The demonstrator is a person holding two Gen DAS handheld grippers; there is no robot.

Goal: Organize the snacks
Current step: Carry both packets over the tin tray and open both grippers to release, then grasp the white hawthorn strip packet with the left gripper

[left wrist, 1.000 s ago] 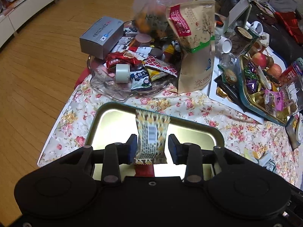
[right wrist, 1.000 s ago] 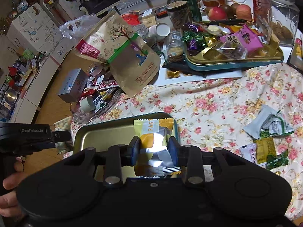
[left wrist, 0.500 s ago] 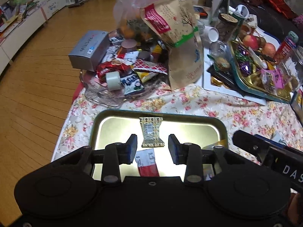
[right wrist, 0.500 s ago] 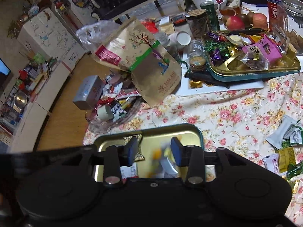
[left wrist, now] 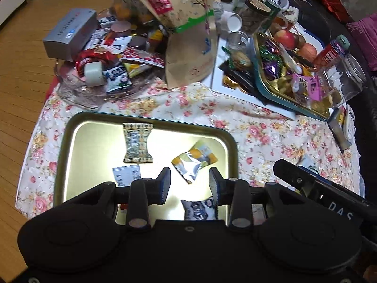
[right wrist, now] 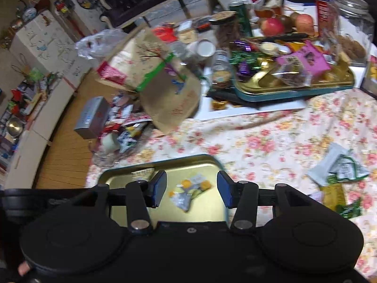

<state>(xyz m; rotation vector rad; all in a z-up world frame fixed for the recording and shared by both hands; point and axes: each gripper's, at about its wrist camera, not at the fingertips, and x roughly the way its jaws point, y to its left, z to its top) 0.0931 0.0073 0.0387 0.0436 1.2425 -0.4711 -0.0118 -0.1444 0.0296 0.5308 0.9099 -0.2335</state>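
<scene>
A gold metal tray [left wrist: 70,141] sits on the floral tablecloth below both grippers. In it lie a patterned brown snack packet [left wrist: 137,142], a yellow and silver pastry packet [left wrist: 193,161], a white packet [left wrist: 126,175] and a dark blue packet [left wrist: 199,210]. My left gripper [left wrist: 189,185] is open and empty above the tray's near side. My right gripper [right wrist: 191,189] is open and empty above the tray [right wrist: 212,162], with the yellow and silver packet [right wrist: 188,189] lying in the tray below its fingers. The right gripper's body shows in the left wrist view [left wrist: 318,188].
A glass dish [left wrist: 94,89] heaped with snacks, a grey box [left wrist: 70,33] and a brown paper bag [left wrist: 188,35] stand behind the tray. A teal tray [right wrist: 294,89] of sweets, jars and apples fills the back right. Loose packets [right wrist: 339,169] lie on the cloth at right.
Both grippers opened. The left let the patterned packet drop into the tray; the right let the yellow and silver packet drop into the tray. Both grippers have risen a little.
</scene>
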